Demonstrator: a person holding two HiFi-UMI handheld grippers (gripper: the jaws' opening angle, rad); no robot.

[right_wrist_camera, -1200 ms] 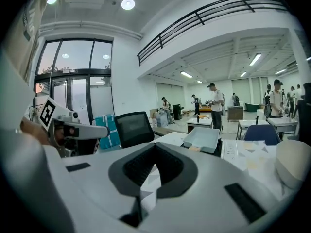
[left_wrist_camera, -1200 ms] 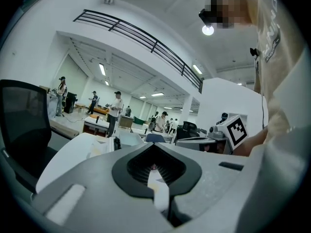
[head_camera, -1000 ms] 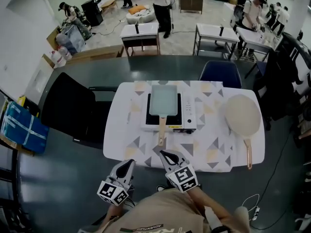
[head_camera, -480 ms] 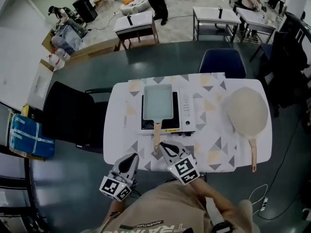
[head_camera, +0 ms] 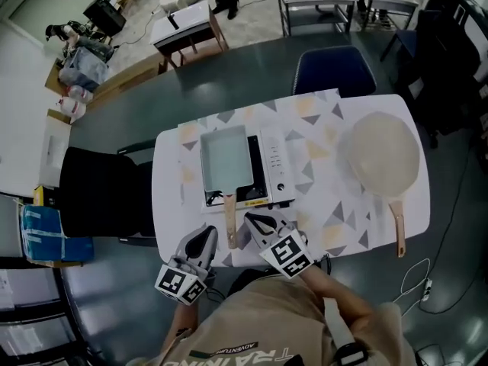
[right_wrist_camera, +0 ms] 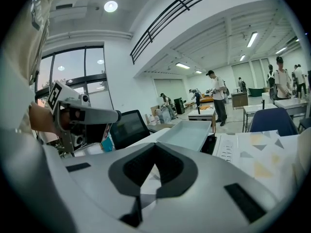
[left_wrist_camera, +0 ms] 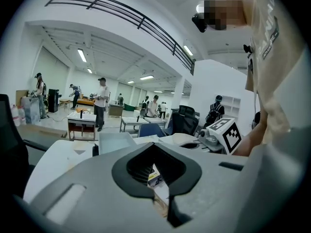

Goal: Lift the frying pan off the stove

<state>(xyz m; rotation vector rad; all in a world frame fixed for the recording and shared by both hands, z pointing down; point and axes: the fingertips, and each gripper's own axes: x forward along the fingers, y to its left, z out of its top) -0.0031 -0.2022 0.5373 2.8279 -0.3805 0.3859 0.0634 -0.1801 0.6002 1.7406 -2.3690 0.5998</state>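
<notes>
A pale green rectangular frying pan (head_camera: 226,158) sits on the flat white portable stove (head_camera: 276,166) towards the left end of the white desk with a triangle pattern (head_camera: 320,204), its wooden handle (head_camera: 229,219) reaching to the near edge. A round beige pan with a wooden handle (head_camera: 381,158) lies at the desk's right end. At the near edge the left gripper (head_camera: 207,232) and right gripper (head_camera: 250,219) flank the handle's end, each with jaws closed together on nothing.
</notes>
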